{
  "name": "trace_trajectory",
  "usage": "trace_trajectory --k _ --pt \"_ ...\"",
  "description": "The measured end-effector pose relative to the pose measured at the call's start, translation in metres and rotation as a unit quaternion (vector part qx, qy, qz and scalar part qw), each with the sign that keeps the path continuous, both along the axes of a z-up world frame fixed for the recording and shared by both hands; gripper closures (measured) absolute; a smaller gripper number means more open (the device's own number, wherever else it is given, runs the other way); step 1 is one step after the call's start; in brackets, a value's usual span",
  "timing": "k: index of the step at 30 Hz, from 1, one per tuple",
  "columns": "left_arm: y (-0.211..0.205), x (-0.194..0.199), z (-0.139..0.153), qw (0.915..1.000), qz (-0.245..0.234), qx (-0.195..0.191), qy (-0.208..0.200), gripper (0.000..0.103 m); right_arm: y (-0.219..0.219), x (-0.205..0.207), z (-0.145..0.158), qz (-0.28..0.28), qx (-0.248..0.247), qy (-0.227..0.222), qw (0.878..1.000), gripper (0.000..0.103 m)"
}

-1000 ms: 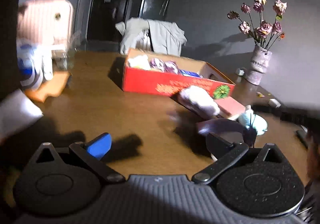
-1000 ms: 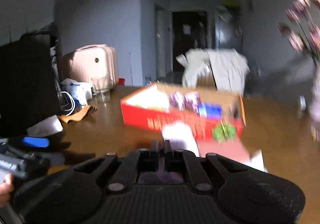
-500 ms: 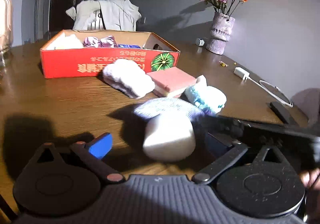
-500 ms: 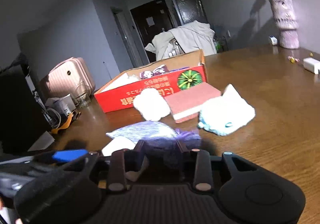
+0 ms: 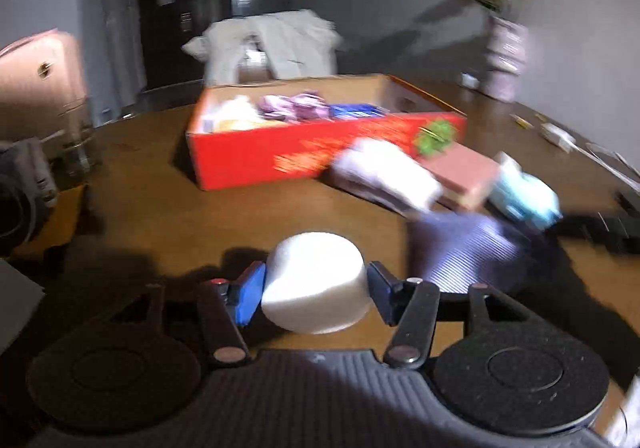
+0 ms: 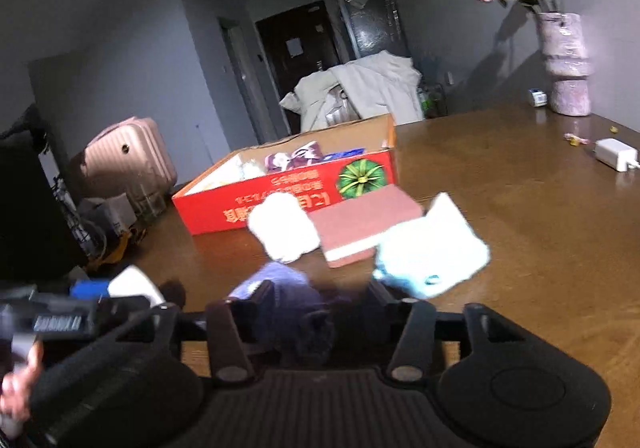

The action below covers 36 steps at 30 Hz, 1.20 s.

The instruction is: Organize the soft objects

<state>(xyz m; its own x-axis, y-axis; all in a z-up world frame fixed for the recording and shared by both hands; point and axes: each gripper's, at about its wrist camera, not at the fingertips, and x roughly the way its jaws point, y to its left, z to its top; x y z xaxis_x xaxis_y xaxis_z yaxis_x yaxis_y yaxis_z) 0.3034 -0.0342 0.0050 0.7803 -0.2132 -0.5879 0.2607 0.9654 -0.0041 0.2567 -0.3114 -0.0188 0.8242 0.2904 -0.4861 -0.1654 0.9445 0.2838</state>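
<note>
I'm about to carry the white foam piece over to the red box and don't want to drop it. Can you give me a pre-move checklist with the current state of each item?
1. Left gripper closed on the white foam piece: ok, a finger on each side.
2. Foam lifted off the table: cannot tell, the view is blurred.
3. Path to the red box: ok, bare tabletop between.
4. Room in the box: ok, its right part looks free.
5. Right gripper out of the way: ok, off to the right over the purple cloth.
6. Right gripper's hold on the cloth: cannot tell, dark and blurred.
</note>
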Motion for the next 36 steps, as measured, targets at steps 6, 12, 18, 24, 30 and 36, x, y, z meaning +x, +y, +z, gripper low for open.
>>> trace_trajectory --k 6,12,18,24,30,36 --pt "0.009 0.025 -0.001 0.9996 0.023 -0.018 -0.002 0.014 0.027 0.021 -0.015 0.019 -0.056 0.022 0.998 0.049" --pt "0.025 -0.011 0.007 0.9975 0.039 -0.058 -0.012 0.013 0.035 0.014 -0.016 0.143 -0.018 0.043 0.989 0.082" --pt "0.012 -0.058 0.006 0.9916 -0.038 -0.122 0.019 0.013 0.032 -0.008 -0.004 0.175 -0.049 0.039 0.983 0.054" --pt "-0.013 -0.060 -0.014 0.9865 -0.063 -0.146 0.037 0.014 0.008 -0.017 -0.005 0.087 0.038 0.028 0.995 0.047" --pt "-0.008 -0.058 -0.027 0.9850 -0.039 -0.154 0.067 0.021 0.017 -0.012 -0.024 0.054 0.065 0.050 0.995 0.052" --pt "-0.008 -0.057 -0.035 0.9759 -0.055 -0.185 0.101 0.062 0.024 -0.014 -0.028 0.051 0.059 0.053 0.996 0.072"
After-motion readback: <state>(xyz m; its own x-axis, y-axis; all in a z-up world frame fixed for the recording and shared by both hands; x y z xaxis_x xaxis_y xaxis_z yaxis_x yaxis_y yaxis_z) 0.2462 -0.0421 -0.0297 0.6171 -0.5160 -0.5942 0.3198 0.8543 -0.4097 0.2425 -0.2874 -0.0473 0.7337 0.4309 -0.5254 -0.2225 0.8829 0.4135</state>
